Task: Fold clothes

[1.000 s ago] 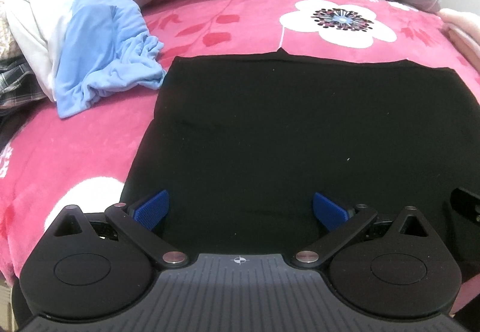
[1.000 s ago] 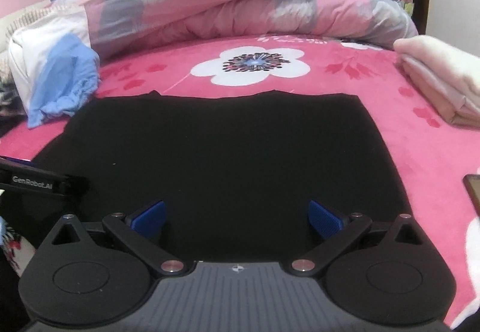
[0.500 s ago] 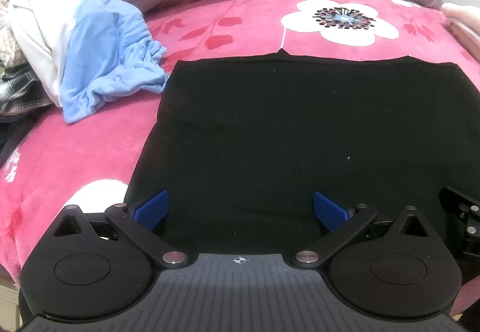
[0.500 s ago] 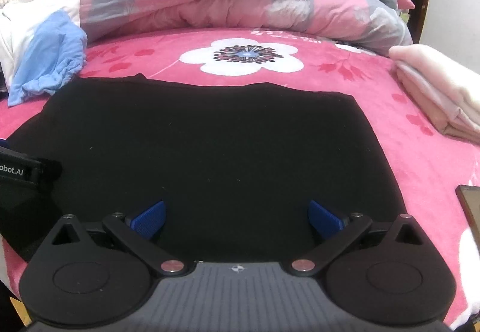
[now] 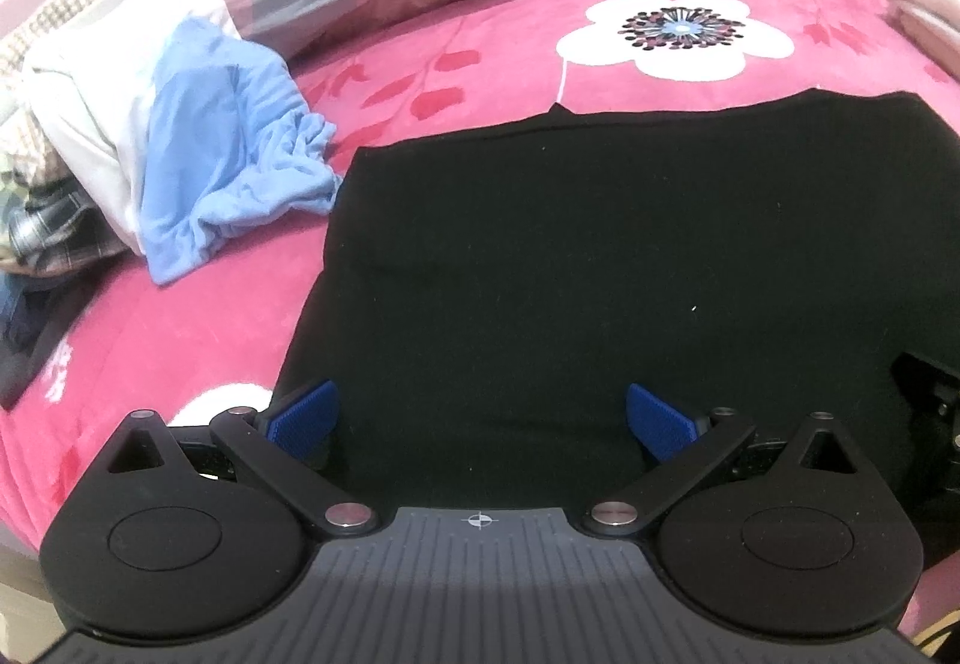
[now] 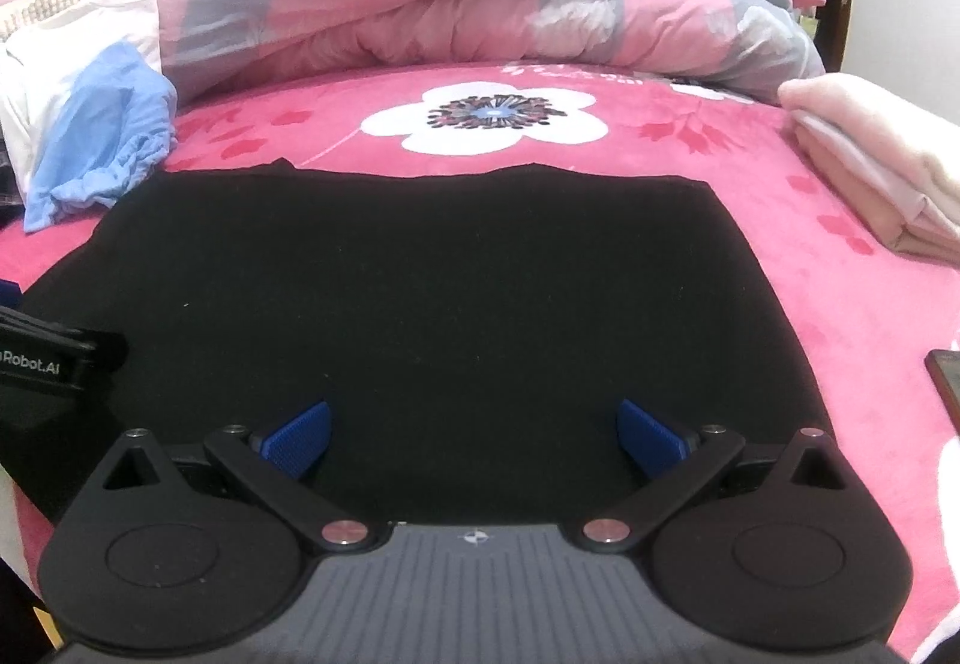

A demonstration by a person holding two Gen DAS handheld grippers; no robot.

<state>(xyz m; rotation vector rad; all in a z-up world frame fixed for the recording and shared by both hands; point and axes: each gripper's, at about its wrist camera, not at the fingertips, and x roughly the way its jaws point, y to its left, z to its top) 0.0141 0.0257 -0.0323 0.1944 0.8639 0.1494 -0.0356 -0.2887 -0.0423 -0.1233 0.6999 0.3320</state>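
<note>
On the pink bed (image 6: 780, 268) a black garment (image 6: 420, 292) lies flat, with the left gripper (image 5: 478, 418) and right gripper (image 6: 474, 427) over its near edge, fingers spread wide and empty. Pinching only one layer, or catching bedcover, could skew the fold.

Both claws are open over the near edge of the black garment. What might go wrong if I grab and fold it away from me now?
1. The black garment lies as a double layer; an open left claw or right claw may pinch only the top one.
2. The light blue garment touches its far left corner and could get caught in the fold.
3. The claws sit close together, so they might collide.
</note>
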